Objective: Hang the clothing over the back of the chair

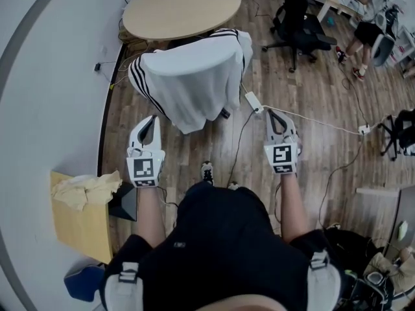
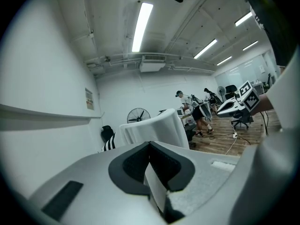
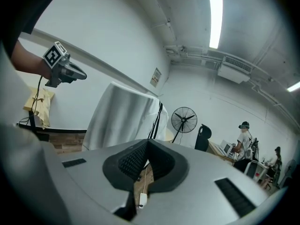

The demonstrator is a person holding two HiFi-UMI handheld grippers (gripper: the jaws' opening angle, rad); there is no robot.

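Clothing, white with black-striped sleeves, lies draped over the back of the chair. It covers the chair almost wholly, so that only a dark foot shows beneath the hem. The round table stands just beyond the chair. The garment looks light, soft and limp, and would likely slide off the chair back if tugged from one side. I judge the shoulders, or the hem at each side of the chair, the sound places to pinch it, one per tool. Both forearms reach forward. The left gripper and the right gripper hover on the person's side of the chair, well apart from each other, clear of the cloth, tips pointing toward it. Each has its jaws brought together with nothing between them.
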